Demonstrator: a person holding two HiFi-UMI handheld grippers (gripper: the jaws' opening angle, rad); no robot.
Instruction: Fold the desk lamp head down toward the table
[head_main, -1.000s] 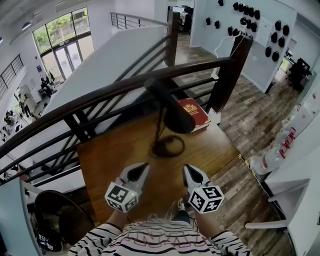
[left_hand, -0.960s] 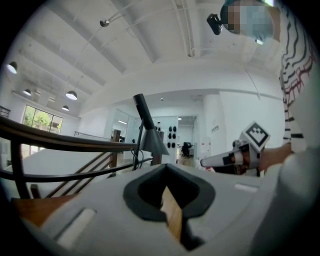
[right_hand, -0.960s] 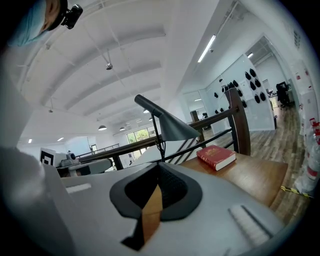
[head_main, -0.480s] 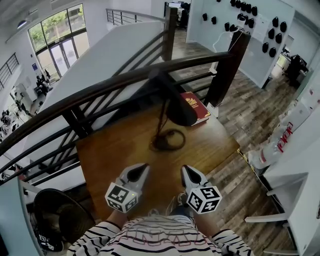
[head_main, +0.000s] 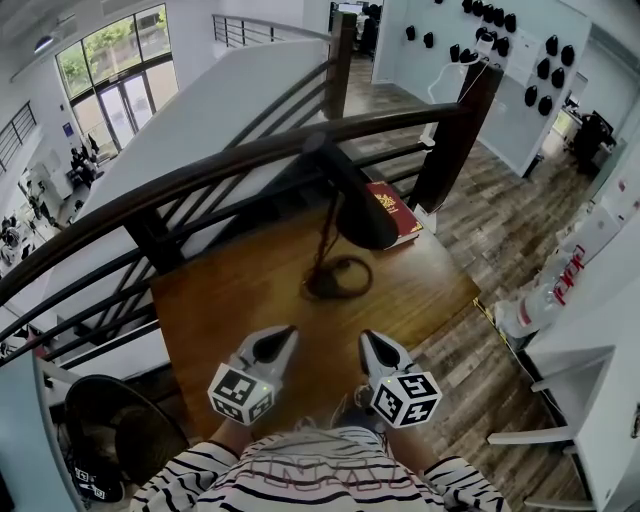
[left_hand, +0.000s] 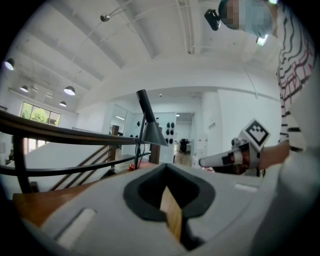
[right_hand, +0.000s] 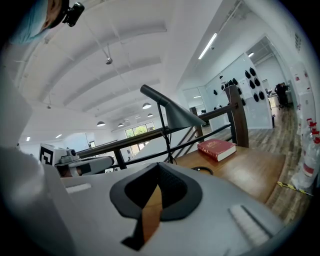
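Mezzanine spot: warm brown wooden worktop, smooth, faint grain, pushed up against a dark curved railing along its far and left sides. Right and near edges are open, with plank floor below.

Desk lamp stands mid-worktop toward the far side. It has a flat dark ring base, a thin dark stem and a matte grey cone head. The head is up off the worktop, tilted, its wide mouth facing down and right.

A red hardback book lies flat at the far right corner. From the head view the lamp head covers part of it.

Left tool and right tool sit side by side over the near edge, well apart from the lamp, with bare wood between. Both are pinched to a thin slit and grip nothing; each gripper view shows only a sliver of wood colour through the slit. Grey plastic bodies, a checkered marker cube on each.

Round dark object at near left is hard to identify. Striped shirt cuts off the bottom of the head view.
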